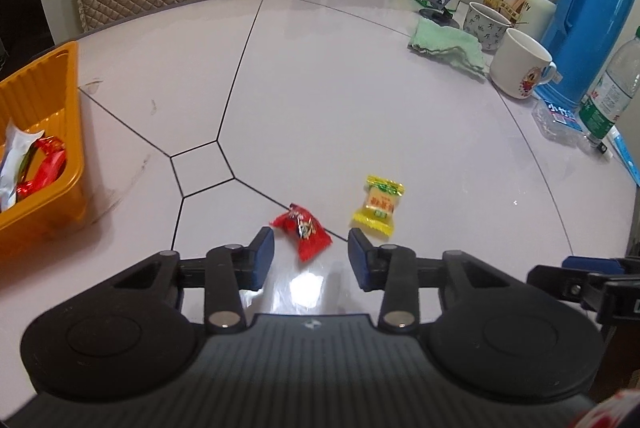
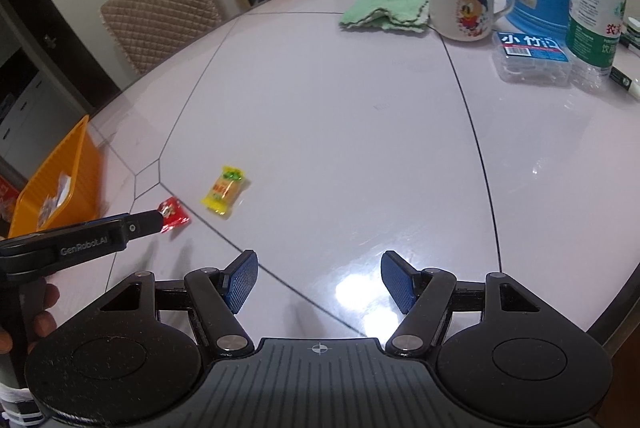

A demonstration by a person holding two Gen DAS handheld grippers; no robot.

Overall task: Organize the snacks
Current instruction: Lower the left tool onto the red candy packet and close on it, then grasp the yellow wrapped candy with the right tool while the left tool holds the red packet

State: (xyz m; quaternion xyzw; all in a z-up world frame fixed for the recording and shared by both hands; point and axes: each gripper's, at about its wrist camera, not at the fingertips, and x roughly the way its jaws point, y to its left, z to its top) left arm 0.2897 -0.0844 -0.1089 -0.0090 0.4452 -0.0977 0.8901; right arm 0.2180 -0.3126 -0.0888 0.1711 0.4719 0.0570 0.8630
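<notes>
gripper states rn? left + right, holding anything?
Left tongs: open, red candy between the pads, not gripped.
Right tongs: open, empty, over bare table.

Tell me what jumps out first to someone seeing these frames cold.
Two bright candies on the pale table: a red candy lying between the left gripper pads, and a yellow candy just beyond. An orange tray holding wrapped snacks sits at the left edge.
</notes>
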